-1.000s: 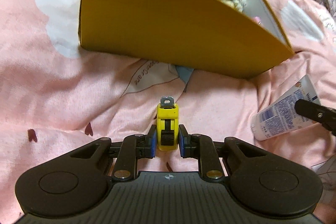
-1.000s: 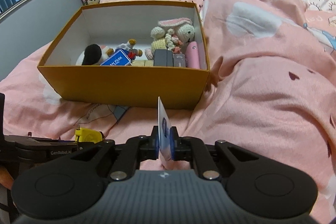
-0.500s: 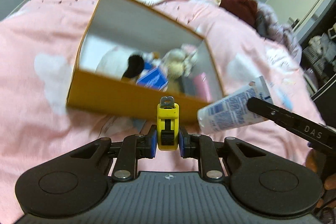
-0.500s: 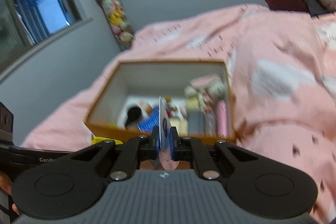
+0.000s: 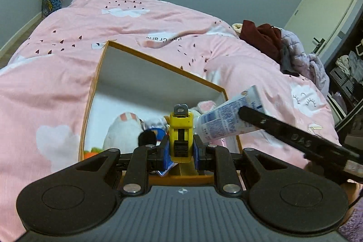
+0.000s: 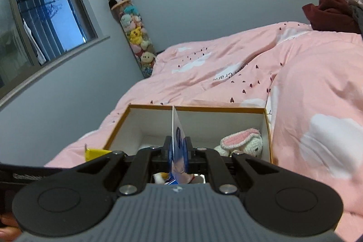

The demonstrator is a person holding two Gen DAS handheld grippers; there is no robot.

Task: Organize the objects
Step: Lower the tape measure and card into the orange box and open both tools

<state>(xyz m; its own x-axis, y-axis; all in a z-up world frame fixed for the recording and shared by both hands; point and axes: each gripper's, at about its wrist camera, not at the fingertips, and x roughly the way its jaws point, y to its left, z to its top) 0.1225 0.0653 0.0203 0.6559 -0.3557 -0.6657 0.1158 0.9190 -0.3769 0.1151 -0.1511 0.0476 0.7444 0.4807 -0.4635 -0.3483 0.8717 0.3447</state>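
**Two grippers, each holding an item, above an open box on a pink bed**

Nearest in the left wrist view, the left gripper (image 5: 181,152) is clamped on a tape measure (image 5: 180,135), a blocky yellow plastic case with a black slider on its face and a grey metal hook at its tip. The blue pads press its two sides. It stands upright over the near edge of the box (image 5: 95,83).

From the right of that view comes the right gripper (image 5: 244,113), a black bar with the raised letters "DAS" on its side. It is closed on the flat crimped end of a tube (image 5: 223,123), white, soft-sided, with fine blue print too small to read. The tube points left and ends just beside the tape measure, over the box's right part. In the right wrist view the tube (image 6: 178,140) is seen edge-on, thin as a card, between the closed pads.

The box is cardboard, orange outside and white inside, open at the top, resting on the bed (image 5: 56,60). Inside lie a crocheted rabbit (image 6: 244,142) with pink-lined ears, near the right wall, and a white plush (image 5: 123,130) towards the left.

The bed cover is soft pink cloth with white clouds, small dark hearts and some partly readable lettering.

Beyond the bed, a tall clear column of plush toys (image 6: 136,33) leans against the grey wall.
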